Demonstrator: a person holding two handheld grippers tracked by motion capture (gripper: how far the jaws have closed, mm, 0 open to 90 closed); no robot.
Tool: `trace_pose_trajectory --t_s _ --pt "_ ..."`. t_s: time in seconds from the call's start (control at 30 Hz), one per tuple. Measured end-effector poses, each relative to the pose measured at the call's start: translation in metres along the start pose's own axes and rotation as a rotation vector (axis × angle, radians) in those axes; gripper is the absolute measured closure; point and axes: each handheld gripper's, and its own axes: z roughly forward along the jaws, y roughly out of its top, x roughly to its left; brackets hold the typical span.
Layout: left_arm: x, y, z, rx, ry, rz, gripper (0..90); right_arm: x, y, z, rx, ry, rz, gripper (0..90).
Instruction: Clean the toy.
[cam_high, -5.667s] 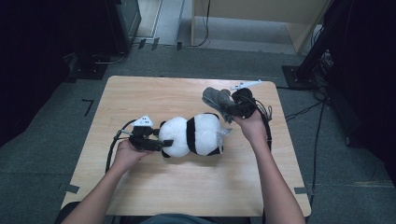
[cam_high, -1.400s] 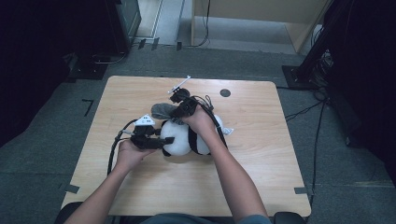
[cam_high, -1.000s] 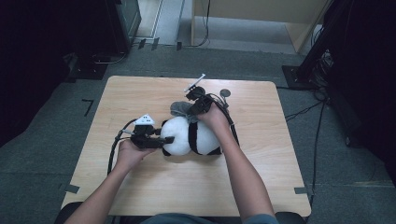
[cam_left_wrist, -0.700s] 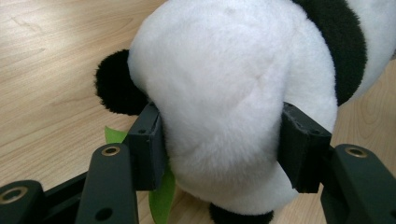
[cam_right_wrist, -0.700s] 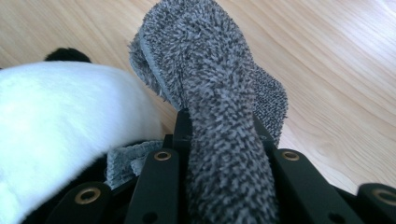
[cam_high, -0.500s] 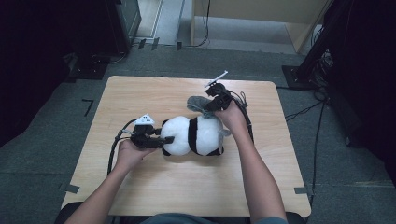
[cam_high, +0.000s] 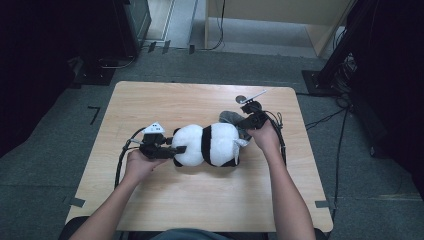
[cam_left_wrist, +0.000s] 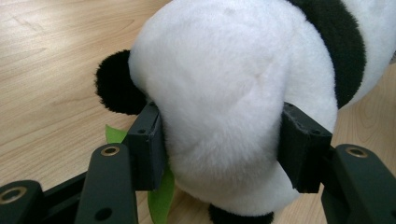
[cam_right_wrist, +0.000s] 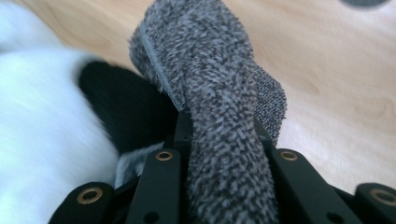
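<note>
A black-and-white panda plush (cam_high: 210, 145) lies on its side in the middle of the wooden table (cam_high: 165, 105). My left gripper (cam_high: 172, 149) is shut on its white left end; in the left gripper view both pads press into the white fur (cam_left_wrist: 219, 107), beside a black ear (cam_left_wrist: 116, 88) and a green leaf (cam_left_wrist: 161, 196). My right gripper (cam_high: 240, 123) is at the panda's upper right end, shut on a fuzzy grey sock (cam_high: 229, 117). In the right gripper view the sock (cam_right_wrist: 219, 84) rises from between the jaws, against the panda's black patch (cam_right_wrist: 126, 112).
A small dark round disc (cam_high: 241, 99) lies on the table just beyond the right gripper. Cables trail from both grippers across the tabletop. Bare wood stretches along the front and the far left. Dark equipment and cables stand on the floor around the table.
The right gripper has carried the grey sock to the right, from above the panda's left half to its upper right end. The left gripper and the panda have stayed put.
</note>
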Motion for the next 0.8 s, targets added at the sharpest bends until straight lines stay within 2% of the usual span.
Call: trace_pose_trajectory --t_s 0.13,0.2,0.3,0.43,0.57,0.63,0.8 --pt "0.001 -0.002 0.000 -0.012 -0.005 0.005 40.6 -0.007 -0.009 0.007 0.000 0.009 0.026 74.4" --pt "0.001 -0.003 -0.001 -0.014 -0.009 0.011 40.5 -0.009 -0.009 0.002 -0.014 -0.017 0.028 74.4" --pt "0.001 -0.003 -0.001 -0.014 -0.010 0.009 40.5 -0.005 -0.007 -0.013 -0.085 -0.065 0.019 74.7" --pt "0.002 -0.003 -0.001 -0.015 -0.011 0.007 40.2 0.005 0.002 -0.037 -0.166 -0.042 0.019 74.5" --pt "0.002 -0.003 -0.001 -0.018 -0.016 0.005 40.0 0.026 0.012 -0.057 -0.234 -0.011 -0.010 74.1" --pt "0.003 -0.003 -0.001 -0.021 -0.019 0.004 39.9 0.040 0.018 -0.062 -0.246 0.003 -0.034 74.1" --pt "0.002 -0.003 -0.001 -0.019 -0.017 0.004 39.7 0.079 0.029 -0.059 -0.247 0.043 -0.123 73.8"
